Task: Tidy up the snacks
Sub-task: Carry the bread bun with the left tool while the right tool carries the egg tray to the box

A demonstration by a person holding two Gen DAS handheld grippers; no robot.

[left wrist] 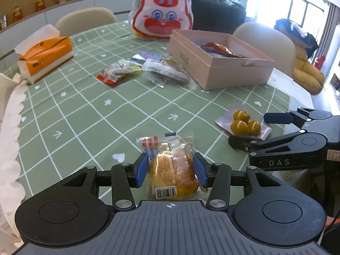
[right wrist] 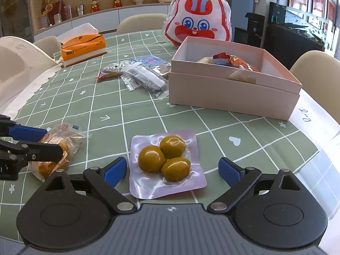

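left gripper (left wrist: 172, 170) clamped on the wrapped bun (left wrist: 173, 170) near the table's (left wrist: 85, 110) front edge; right gripper (right wrist: 173, 170) wide open around the egg pack (right wrist: 167, 165), untouched.

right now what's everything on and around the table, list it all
pink box: one, open, far right of table, snacks inside
bread pack: one, clear wrap, golden bun, near edge between the left tongs
egg pack: one, lilac vacuum pack, three olive-brown eggs, flat between the right tongs
loose snack packs: small pile, mixed colours, left of the box
tissue box: one, orange and white, far left
rabbit bag: one, red and white, behind the box
tablecloth: green, white grid
chairs: several, cream, around the table
left tongs: pads against the bread pack
right tongs: open, clear of the egg pack
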